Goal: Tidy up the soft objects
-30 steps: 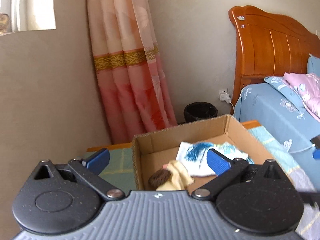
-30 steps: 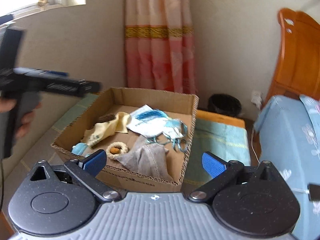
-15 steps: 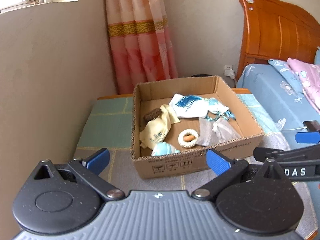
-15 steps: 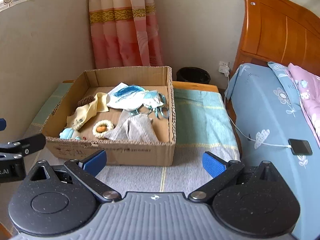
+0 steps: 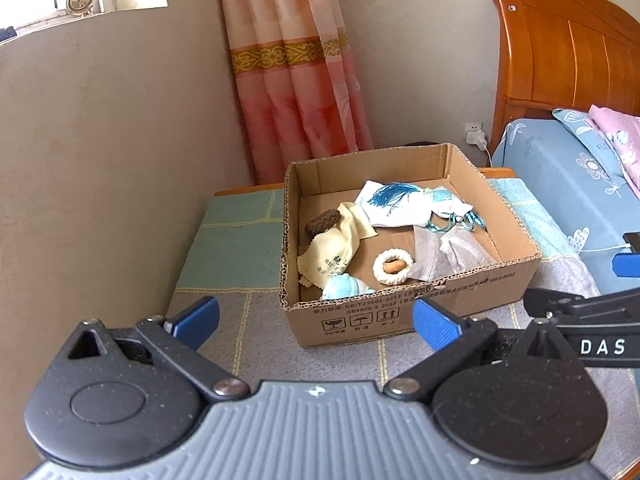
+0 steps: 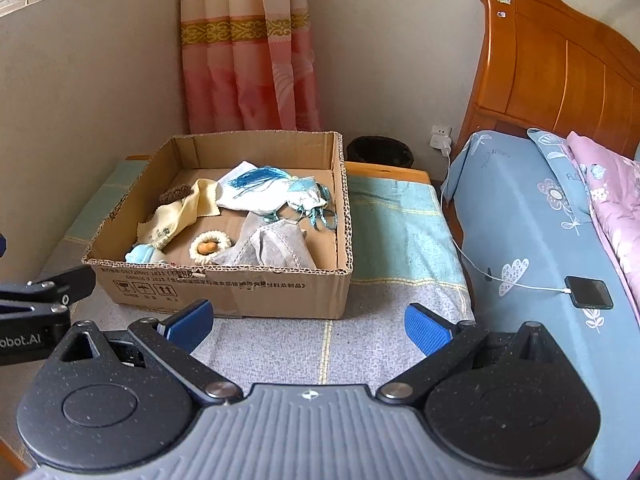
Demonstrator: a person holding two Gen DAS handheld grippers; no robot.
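Observation:
An open cardboard box (image 5: 404, 312) (image 6: 244, 288) stands on a low cloth-covered table. Inside lie a yellow cloth (image 5: 336, 248) (image 6: 176, 216), a brown knitted piece (image 5: 322, 221) (image 6: 174, 193), a white cloth with a blue tassel (image 5: 394, 202) (image 6: 256, 190), a cream ring (image 5: 394, 266) (image 6: 210, 245), a grey mesh pouch (image 5: 448, 252) (image 6: 272, 248) and a light blue soft item (image 5: 344, 286) (image 6: 142, 255). My left gripper (image 5: 316, 320) is open and empty, short of the box's near wall. My right gripper (image 6: 308, 322) is open and empty, in front of the box's right corner.
A bed with a blue sheet (image 6: 532, 216) and a wooden headboard (image 6: 560, 68) runs along the right. A phone (image 6: 590, 292) on a white cable lies on the bed. A black bin (image 6: 380, 152) sits behind the table. A pink curtain (image 5: 296, 72) hangs in the corner.
Both grippers have pulled back and up from the box, so the whole box and the table in front of it now show. Both stay open.

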